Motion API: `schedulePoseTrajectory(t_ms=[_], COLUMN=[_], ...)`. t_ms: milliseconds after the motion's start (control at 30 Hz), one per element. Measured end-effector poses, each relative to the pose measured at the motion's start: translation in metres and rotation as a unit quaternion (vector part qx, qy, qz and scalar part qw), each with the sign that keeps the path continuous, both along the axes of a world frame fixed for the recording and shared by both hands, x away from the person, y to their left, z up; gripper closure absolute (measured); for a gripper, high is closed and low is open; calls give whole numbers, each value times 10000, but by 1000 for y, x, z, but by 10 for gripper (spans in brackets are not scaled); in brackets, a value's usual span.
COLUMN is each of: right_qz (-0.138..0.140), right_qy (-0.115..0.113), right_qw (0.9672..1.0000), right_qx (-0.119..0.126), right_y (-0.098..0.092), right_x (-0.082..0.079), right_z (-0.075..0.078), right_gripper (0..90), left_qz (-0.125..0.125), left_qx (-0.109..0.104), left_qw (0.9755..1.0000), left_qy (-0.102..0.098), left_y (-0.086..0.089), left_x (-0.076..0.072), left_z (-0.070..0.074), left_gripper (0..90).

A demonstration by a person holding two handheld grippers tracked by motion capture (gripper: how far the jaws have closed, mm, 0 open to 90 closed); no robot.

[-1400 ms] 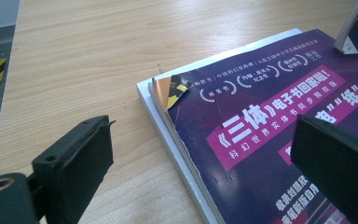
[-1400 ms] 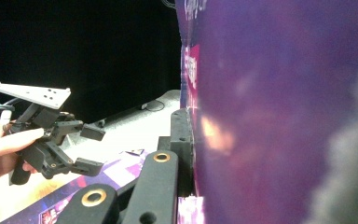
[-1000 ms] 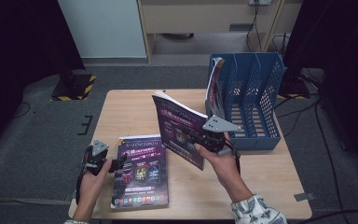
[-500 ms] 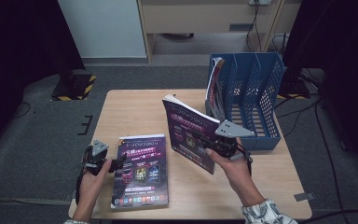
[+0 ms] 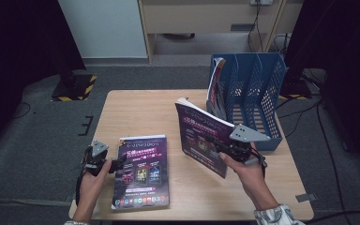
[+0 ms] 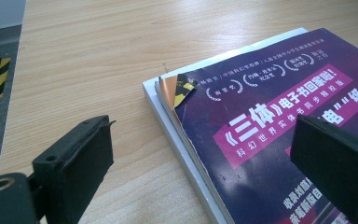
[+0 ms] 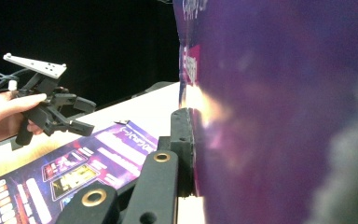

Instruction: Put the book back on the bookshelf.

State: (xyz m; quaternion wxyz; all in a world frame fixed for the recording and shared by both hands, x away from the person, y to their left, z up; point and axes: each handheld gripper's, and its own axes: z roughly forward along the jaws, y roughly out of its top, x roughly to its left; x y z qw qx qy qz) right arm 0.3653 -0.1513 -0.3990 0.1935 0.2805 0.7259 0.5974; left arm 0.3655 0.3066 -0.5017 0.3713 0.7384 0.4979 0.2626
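The right gripper (image 5: 215, 146) clamps a purple paperback magazine (image 5: 201, 136) upright above the table's right half, long axis tilted near-far, cover facing left; its lettering is unreadable. The left gripper (image 5: 117, 164) stands released.

Light wood table (image 5: 140, 112) on grey carpet. Flat on it: purple-covered magazine stack (image 5: 141, 171) near the front-left edge; blue file rack (image 5: 255, 101) standing at back-right corner.
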Motion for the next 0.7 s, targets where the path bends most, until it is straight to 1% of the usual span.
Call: schedulePoseTrajectory(t_ms=[267,500,700], right_qz=[-75,-81,-127], right_qy=[63,130,126], right_qw=[9999,9999,9998], right_qx=[59,-8,-5], right_y=[-20,-29,-38], right_x=[-8,-13,-18], right_z=[-1,-6,-8], right_gripper=[825,825,825], left_qz=[1,21,16], left_qx=[36,21,38], left_qw=[10000,10000,10000], left_qy=[10,14,17], left_y=[0,0,0], left_x=[0,1,1], left_z=[-1,-1,-1], left_gripper=[55,54,53])
